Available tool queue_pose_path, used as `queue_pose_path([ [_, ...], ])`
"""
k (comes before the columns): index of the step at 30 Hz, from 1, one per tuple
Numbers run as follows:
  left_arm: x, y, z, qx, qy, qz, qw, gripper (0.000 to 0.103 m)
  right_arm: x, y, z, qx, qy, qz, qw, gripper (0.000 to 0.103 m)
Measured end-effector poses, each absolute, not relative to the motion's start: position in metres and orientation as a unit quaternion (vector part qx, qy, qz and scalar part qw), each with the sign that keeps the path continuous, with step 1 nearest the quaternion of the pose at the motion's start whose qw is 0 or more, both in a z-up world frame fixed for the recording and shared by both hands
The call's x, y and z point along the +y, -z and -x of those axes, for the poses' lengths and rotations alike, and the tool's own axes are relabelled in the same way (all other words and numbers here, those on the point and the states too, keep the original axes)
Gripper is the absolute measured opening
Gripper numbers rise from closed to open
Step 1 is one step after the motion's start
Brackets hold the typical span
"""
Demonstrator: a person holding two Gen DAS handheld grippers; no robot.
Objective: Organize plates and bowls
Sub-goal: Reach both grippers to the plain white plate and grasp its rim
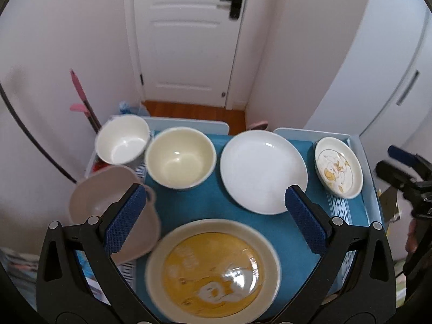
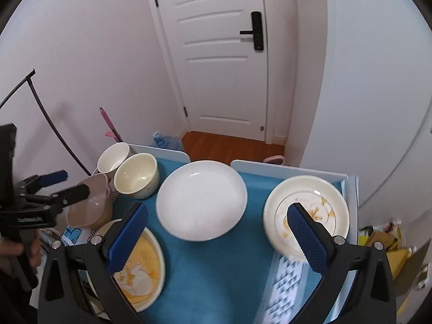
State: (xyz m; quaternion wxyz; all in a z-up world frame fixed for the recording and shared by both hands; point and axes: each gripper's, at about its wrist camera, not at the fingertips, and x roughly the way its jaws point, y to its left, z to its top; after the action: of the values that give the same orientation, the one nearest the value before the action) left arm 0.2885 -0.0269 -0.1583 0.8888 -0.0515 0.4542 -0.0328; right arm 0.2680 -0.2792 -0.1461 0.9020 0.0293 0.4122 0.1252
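While both my grippers hang spread, empty over desk: left gripper, right gripper; white plate far centre, yellow plate near, bowls far left.

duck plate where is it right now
The duck plate sits at the right end of the blue mat, by the tray's right wall, with the white plate to its left.
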Motion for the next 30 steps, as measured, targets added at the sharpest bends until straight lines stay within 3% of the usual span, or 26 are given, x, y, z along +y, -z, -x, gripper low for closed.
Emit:
queue_pose_path([
  [5,-0.042,0.191,-0.311,0.501,0.007,0.113,0.858,0.102,-0.296,0.168,-0.313,0.445,-0.163,0.010,0.881,0.103],
  [11,-0.048,0.230,-0.325,0.491,-0.040,0.176,0.852,0.102,-0.299,0.212,-0.362,0.497,-0.231,0.017,0.836,0.103],
  [18,-0.060,0.262,-0.335,0.505,-0.084,0.177,0.840,0.102,-0.278,0.260,-0.401,0.534,-0.293,0.063,0.790,0.102],
  [21,-0.059,0.277,-0.342,0.524,-0.083,0.189,0.826,0.101,-0.273,0.274,-0.412,0.541,-0.311,0.073,0.778,0.092],
  [23,-0.058,0.289,-0.348,0.536,-0.071,0.198,0.817,0.084,-0.272,0.285,-0.421,0.551,-0.320,0.076,0.767,0.075],
  [25,-0.058,0.298,-0.353,0.551,-0.066,0.199,0.808,0.068,-0.271,0.293,-0.426,0.561,-0.326,0.075,0.758,0.065],
  [30,-0.059,0.315,-0.356,0.566,-0.050,0.211,0.795,0.049,-0.270,0.310,-0.433,0.574,-0.337,0.070,0.743,0.048],
])
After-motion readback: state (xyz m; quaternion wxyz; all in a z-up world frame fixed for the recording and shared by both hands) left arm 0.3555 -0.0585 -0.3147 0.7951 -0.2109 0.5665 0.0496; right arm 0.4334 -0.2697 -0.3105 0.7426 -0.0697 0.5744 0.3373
